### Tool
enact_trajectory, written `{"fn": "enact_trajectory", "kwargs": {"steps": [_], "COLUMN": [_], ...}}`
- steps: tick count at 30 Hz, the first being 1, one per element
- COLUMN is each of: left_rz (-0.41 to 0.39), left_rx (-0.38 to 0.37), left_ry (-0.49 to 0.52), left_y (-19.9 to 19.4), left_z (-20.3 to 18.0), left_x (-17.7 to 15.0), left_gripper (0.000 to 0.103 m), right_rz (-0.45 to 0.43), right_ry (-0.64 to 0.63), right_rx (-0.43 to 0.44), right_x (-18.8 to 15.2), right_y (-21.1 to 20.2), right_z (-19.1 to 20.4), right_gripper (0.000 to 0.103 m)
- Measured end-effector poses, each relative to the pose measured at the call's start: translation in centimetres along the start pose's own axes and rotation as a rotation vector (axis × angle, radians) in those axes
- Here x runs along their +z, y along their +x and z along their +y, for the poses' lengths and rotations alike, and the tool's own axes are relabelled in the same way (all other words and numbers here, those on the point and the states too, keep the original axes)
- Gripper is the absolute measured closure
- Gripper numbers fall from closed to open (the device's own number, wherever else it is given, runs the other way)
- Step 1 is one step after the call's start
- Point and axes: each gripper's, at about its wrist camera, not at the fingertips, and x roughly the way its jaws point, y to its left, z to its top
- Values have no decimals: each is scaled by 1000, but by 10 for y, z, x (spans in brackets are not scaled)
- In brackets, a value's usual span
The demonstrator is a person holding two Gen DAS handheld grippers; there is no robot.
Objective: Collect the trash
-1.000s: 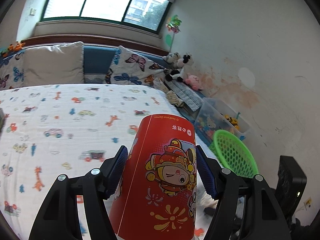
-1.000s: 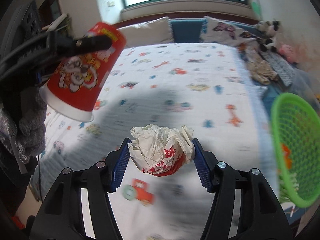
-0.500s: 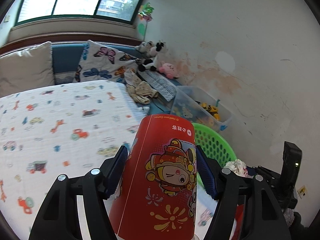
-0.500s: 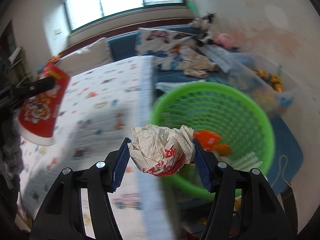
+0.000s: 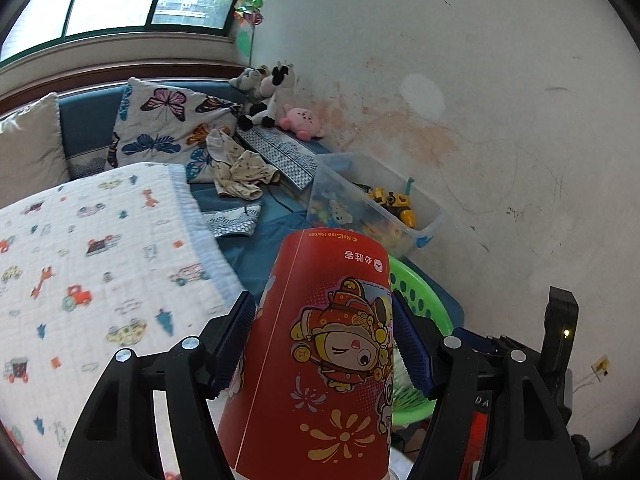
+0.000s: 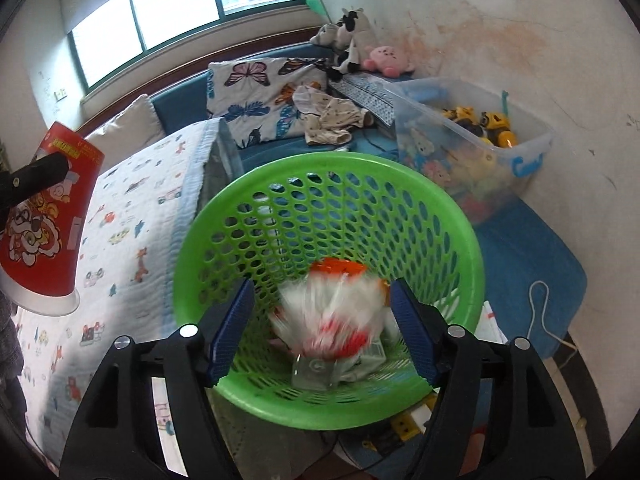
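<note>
My left gripper (image 5: pixel 322 340) is shut on a red paper cup (image 5: pixel 320 360) with a cartoon print, held upside down over the bed's edge; the cup also shows in the right wrist view (image 6: pixel 44 224). My right gripper (image 6: pixel 322 330) is open above the green mesh basket (image 6: pixel 460 224). A crumpled white and red paper wrapper (image 6: pixel 330 316), blurred by motion, is falling free between the fingers into the basket. Other trash lies at the basket's bottom. The basket's rim (image 5: pixel 416 292) shows behind the cup in the left wrist view.
The bed with a printed white blanket (image 5: pixel 92 264) lies left of the basket. A clear toy bin (image 6: pixel 480 148) stands against the stained wall behind it. Butterfly pillows (image 5: pixel 168 128), loose clothes and plush toys (image 5: pixel 276 100) sit at the back. A blue mat (image 6: pixel 532 264) lies right of the basket.
My right gripper moved over the basket, opened and let go of the paper wrapper, which now drops in. My left gripper swung right with the cup toward the basket.
</note>
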Motion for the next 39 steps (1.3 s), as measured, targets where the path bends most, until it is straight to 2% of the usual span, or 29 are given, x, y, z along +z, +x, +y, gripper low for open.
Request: {"fn": "enact_trajectory", "kwargs": {"steps": [13,20,29,39], "left_rz": [57,71,78,37], "left_rx": [-25,-21,-16,36], "left_ry": [30,45,50,67], "left_y": [52,67,60,16], "left_z": [-29,-39,-35,-23], "left_x": [10,11,6,-7], "left_gripper": [38,38,34,26], "right_rz": [-2,-5,-6,-17], "right_ry": [36,42,45,23], "right_rx": [25,27,43,76], "right_x": [-11,-16,-19,-25], "right_y": [-9,-14,-18,-30], "right_z": [-12,-15,-11,12], "right_gripper": [30,30,30,29]}}
